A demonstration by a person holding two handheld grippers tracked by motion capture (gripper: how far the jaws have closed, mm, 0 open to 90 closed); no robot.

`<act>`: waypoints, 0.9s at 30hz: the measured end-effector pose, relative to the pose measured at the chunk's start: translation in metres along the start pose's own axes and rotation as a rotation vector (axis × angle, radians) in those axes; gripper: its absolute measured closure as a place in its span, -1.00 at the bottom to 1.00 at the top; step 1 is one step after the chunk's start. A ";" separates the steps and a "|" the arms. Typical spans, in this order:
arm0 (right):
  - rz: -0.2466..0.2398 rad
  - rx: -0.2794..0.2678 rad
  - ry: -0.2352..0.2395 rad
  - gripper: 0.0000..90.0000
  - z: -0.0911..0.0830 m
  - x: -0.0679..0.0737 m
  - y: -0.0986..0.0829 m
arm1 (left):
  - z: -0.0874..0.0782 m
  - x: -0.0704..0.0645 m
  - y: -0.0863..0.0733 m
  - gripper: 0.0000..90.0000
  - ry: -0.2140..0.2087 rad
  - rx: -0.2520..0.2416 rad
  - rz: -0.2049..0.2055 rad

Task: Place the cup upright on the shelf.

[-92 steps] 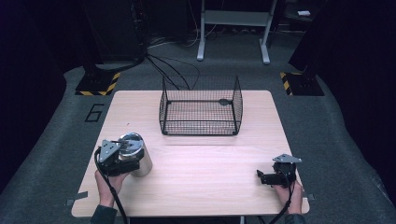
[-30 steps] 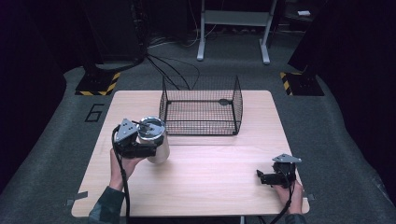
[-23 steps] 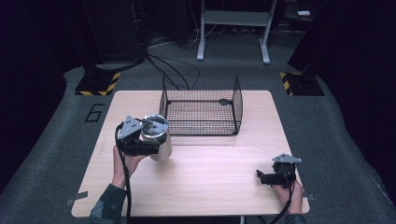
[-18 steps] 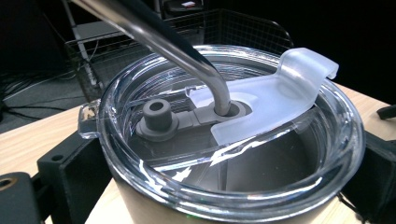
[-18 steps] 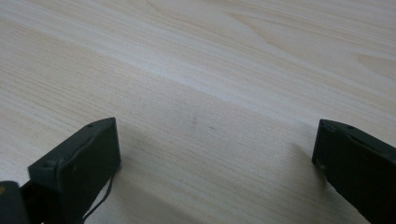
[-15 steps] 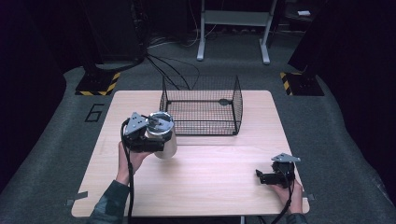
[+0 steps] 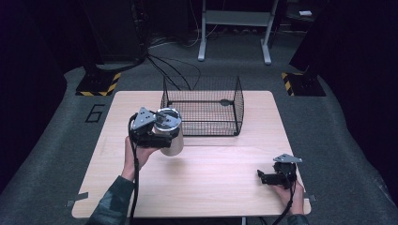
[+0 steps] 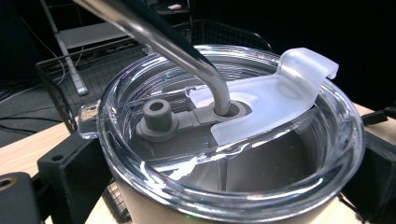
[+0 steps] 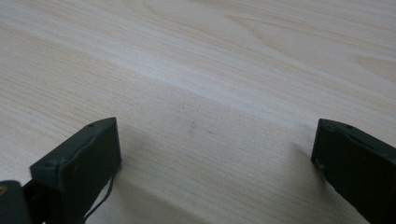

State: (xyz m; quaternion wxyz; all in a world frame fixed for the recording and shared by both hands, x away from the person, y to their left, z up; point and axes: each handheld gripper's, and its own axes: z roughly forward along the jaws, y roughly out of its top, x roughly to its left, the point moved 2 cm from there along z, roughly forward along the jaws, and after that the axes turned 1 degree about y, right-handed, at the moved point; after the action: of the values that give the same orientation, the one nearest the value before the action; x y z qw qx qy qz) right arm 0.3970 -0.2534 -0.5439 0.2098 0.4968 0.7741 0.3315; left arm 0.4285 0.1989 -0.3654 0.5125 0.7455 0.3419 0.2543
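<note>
High view: a light wooden table [image 7: 197, 187] stood on a dark grey floor, with a black wire basket [image 7: 202, 107] at its far middle. The left gripper [image 7: 151, 131] was raised over the left part of the table, just near and left of the basket, with its jaws clamped on a steel tumbler [image 7: 170, 136] topped by a clear lid. The tumbler's rim sat close to the basket's near left corner. The right gripper [image 7: 277, 174] rested low at the table's near right corner, well apart from the tumbler and the basket.

Left gripper view: the tumbler's clear lid [image 8: 233, 135] sat between the two black jaws, one pressed on each side of the cup. A metal straw [image 8: 177, 46] passed through a grey seal in the lid, and the basket's mesh [image 8: 70, 79] showed just beyond.

Right gripper view: the right gripper [image 9: 215, 154] had its jaws spread wide, with bare wood grain between them and nothing held.
</note>
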 end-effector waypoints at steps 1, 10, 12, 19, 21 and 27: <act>-0.002 0.001 -0.001 -0.97 0.000 0.000 0.000 | 0.001 0.000 0.001 -0.91 -0.003 0.001 0.000; 0.001 -0.009 -0.001 -0.95 0.000 0.000 0.000 | 0.006 -0.001 0.016 -0.91 -0.018 -0.009 0.007; 0.001 -0.009 -0.001 -0.95 0.000 0.000 0.000 | 0.008 0.000 0.022 -0.91 -0.022 -0.017 0.011; 0.003 -0.008 -0.001 -0.96 0.000 0.000 0.000 | 0.016 0.002 0.036 -0.91 -0.028 -0.025 0.020; 0.005 -0.008 -0.002 -0.96 0.000 0.000 0.000 | 0.019 0.003 0.039 -0.91 -0.034 -0.028 0.015; 0.006 -0.007 -0.001 -0.96 0.000 0.000 0.000 | 0.028 0.002 0.050 -0.91 -0.038 -0.027 0.019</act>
State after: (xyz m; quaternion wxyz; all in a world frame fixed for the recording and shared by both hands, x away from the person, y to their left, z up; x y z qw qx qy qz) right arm 0.3969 -0.2534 -0.5439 0.2111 0.4986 0.7713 0.3347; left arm 0.4629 0.1721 -0.3278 0.5265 0.7464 0.3215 0.2495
